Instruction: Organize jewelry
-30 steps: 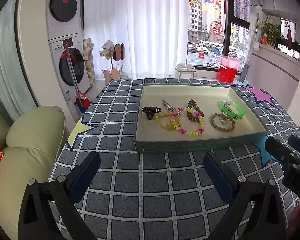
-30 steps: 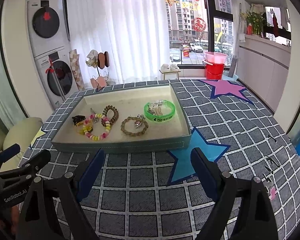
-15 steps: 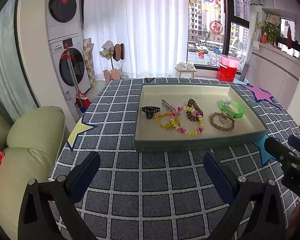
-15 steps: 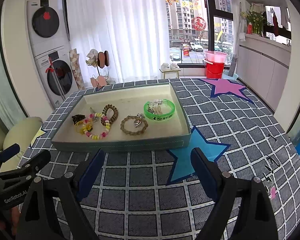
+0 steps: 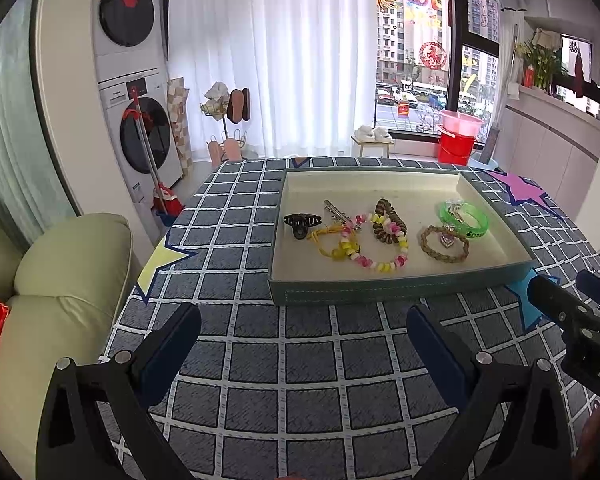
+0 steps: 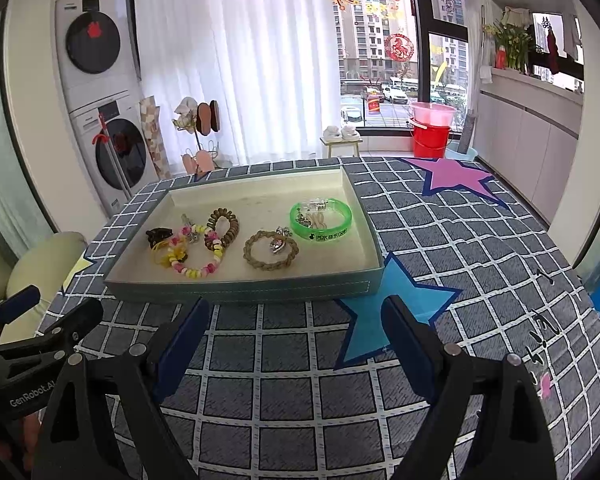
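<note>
A shallow green tray (image 5: 400, 286) (image 6: 244, 290) with a cream inside lies on the checked tablecloth. In it lie a black hair claw (image 5: 301, 222), a yellow cord piece (image 5: 332, 245), a pink and yellow bead bracelet (image 5: 380, 258) (image 6: 198, 262), a brown coil tie (image 5: 388, 222), a braided bracelet with a charm (image 5: 445, 243) (image 6: 271, 250) and a green wristband (image 5: 464, 220) (image 6: 321, 222). My left gripper (image 5: 302, 346) is open and empty, in front of the tray's near wall. My right gripper (image 6: 296, 332) is open and empty, also just short of the tray.
The tablecloth (image 5: 284, 380) has yellow, blue and purple stars. A cream sofa (image 5: 56, 304) stands to the left of the table. Stacked washing machines (image 5: 136, 92), a window and a red bucket (image 5: 456, 142) are behind. Each gripper shows at the edge of the other's view.
Both grippers have drawn back very slightly from the tray. Nothing else has moved.
</note>
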Demonstrator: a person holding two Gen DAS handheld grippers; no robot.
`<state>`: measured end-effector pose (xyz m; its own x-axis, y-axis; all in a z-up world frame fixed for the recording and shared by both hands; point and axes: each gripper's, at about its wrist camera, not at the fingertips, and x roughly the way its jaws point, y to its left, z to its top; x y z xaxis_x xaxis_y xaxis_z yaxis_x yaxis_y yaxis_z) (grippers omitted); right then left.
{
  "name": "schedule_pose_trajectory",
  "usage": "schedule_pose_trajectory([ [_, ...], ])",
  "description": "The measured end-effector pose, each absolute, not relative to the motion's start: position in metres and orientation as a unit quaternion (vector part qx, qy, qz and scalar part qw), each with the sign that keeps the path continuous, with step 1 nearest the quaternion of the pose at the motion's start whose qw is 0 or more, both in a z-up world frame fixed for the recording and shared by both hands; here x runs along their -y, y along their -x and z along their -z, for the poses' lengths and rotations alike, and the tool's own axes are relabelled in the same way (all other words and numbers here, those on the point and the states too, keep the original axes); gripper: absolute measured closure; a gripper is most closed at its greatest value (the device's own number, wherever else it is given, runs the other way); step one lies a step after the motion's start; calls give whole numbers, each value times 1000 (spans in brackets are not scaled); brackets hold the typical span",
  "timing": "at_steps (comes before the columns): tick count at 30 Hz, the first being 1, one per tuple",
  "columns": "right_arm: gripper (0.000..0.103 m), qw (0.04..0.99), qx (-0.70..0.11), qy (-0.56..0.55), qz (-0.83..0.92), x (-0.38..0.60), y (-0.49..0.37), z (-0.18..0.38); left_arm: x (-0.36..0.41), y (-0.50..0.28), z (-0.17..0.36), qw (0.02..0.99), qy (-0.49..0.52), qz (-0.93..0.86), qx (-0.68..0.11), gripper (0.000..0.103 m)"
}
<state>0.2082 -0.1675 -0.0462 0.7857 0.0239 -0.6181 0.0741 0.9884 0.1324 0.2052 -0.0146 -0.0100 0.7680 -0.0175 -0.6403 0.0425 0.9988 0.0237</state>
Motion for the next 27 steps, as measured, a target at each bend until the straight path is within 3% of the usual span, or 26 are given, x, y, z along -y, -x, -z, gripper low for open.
schedule_pose_trajectory([
  [27,13,942,-332,-40,17,159,-207,43,13,-203,13,938,-26,9,-345,0],
])
